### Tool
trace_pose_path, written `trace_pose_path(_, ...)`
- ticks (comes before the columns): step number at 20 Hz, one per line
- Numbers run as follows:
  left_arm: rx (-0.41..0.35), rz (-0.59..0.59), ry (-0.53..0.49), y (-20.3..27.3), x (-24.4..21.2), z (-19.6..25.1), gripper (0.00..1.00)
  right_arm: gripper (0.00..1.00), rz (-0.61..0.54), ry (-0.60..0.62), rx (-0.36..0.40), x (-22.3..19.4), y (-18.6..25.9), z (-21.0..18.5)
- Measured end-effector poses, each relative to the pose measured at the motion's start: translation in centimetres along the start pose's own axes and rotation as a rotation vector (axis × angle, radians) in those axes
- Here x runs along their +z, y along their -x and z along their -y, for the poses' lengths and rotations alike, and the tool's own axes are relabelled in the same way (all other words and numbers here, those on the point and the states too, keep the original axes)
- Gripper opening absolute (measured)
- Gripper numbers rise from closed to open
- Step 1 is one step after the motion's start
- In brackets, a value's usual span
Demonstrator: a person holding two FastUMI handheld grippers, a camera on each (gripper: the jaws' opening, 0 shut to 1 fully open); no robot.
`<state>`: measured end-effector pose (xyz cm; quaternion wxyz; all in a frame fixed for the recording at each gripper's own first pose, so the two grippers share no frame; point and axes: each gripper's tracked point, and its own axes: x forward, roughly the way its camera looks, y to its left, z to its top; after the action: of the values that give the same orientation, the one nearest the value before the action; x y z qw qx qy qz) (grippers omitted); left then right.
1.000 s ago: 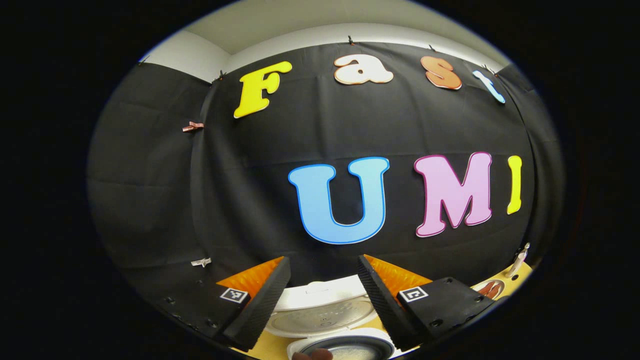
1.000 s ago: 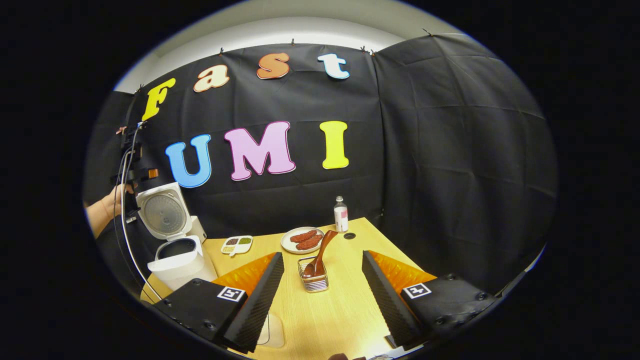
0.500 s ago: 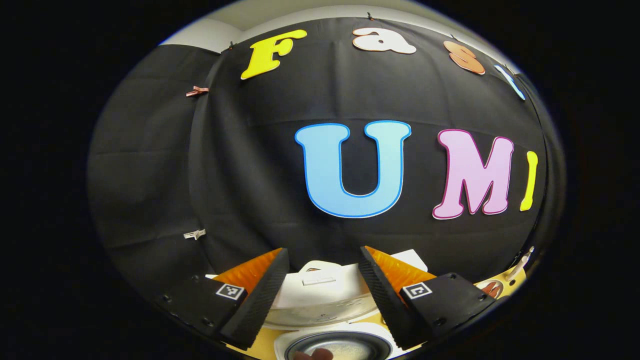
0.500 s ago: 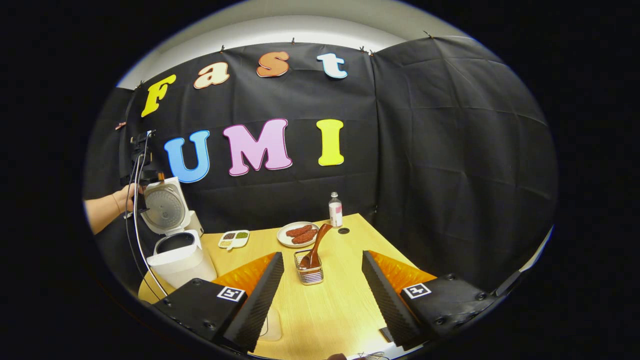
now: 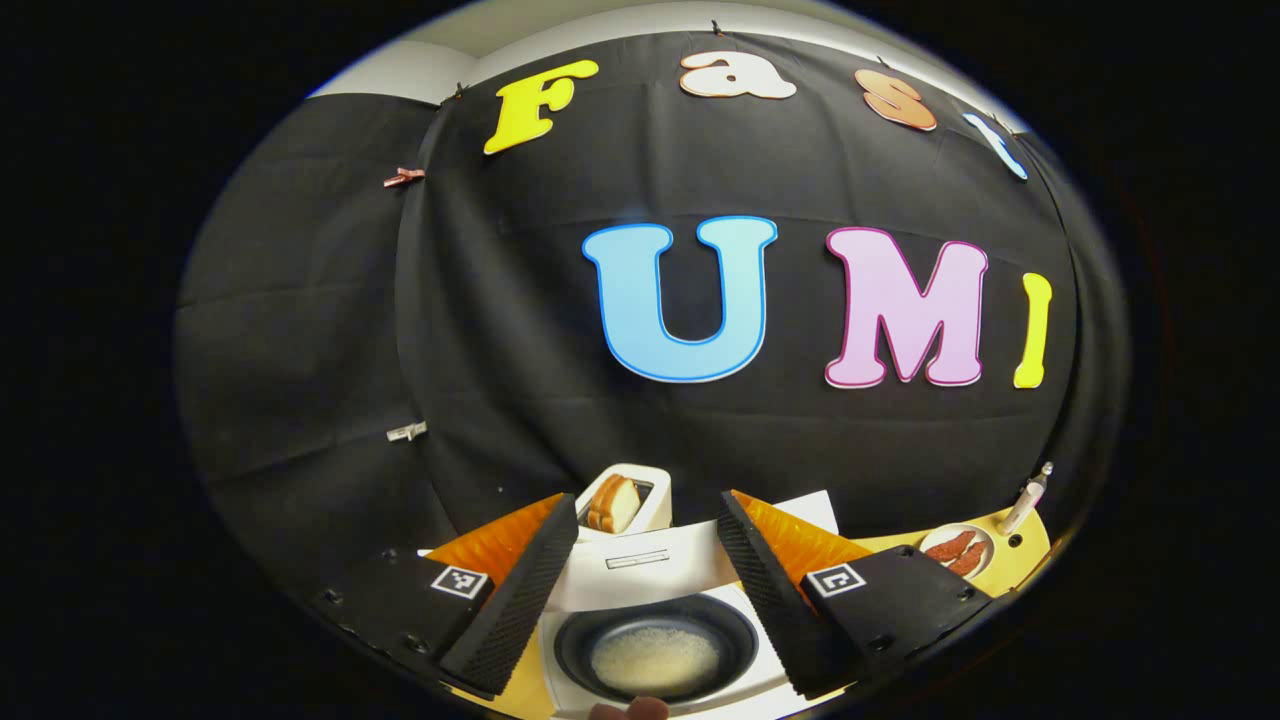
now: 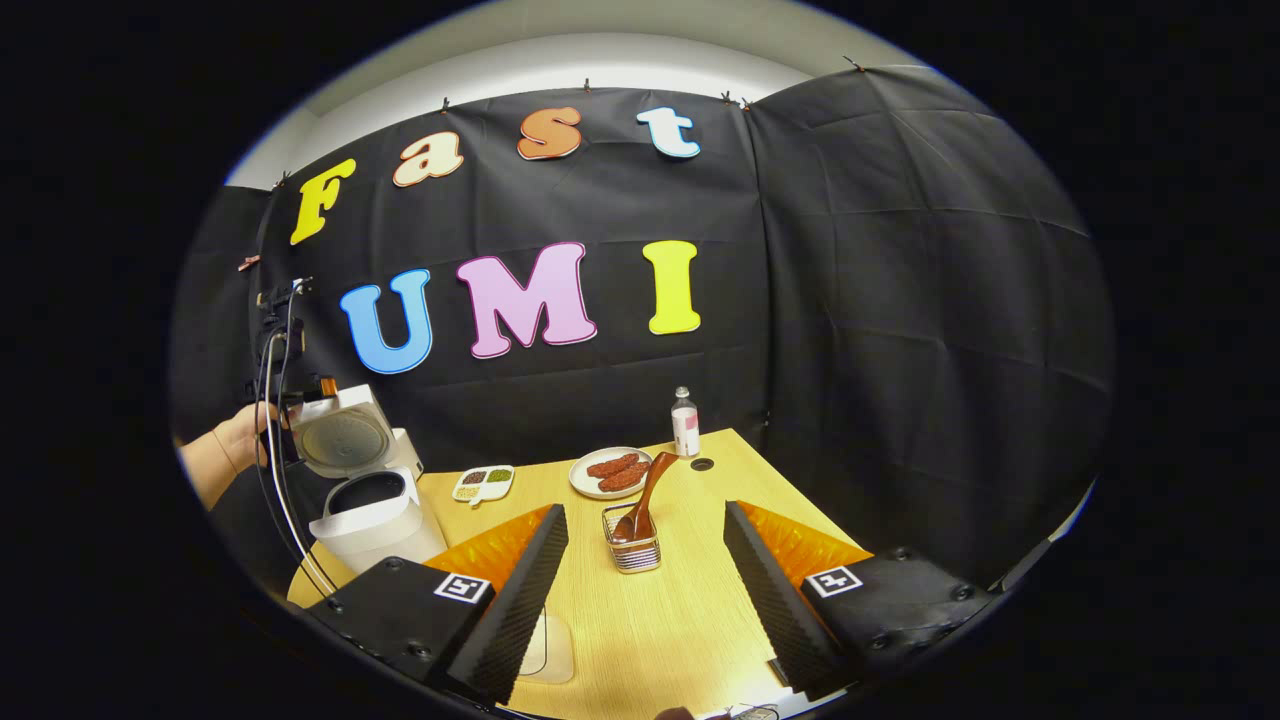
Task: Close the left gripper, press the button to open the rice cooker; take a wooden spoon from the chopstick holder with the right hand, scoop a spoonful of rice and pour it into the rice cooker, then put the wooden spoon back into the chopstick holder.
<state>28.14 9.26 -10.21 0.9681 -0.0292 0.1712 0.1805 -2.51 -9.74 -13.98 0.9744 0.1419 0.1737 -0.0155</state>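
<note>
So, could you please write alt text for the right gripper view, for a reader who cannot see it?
The open right gripper points across a wooden table at a wire chopstick holder with a wooden spoon leaning in it. At far left stands a white rice cooker, lid up, a hand beside it.

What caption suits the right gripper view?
Open tongs face a wooden spoon in its holder, rice cooker open.

Your white rice cooker (image 6: pixel 372 515) sits at the table's (image 6: pixel 640 620) left edge, lid (image 6: pixel 345 440) swung up and open; the dark inner pot (image 5: pixel 655 648) holds a pale layer. Your brown wooden spoon (image 6: pixel 643 498) leans bowl-down in the wire chopstick holder (image 6: pixel 634 548), mid-table, right of the cooker.
</note>
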Motion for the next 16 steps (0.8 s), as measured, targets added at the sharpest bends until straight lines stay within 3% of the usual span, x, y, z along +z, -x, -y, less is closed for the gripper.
trace_pose_path(13,-0.028,-0.292,0.037,5.4,-12.9,2.9,1.00,0.98,-0.044,0.001,0.066,0.1,1.3,0.2)
trace_pose_path(16,-0.024,-0.389,0.128,4.9,-15.5,3.2,1.00,0.99,-0.041,0.004,0.065,0.2,1.5,0.6)
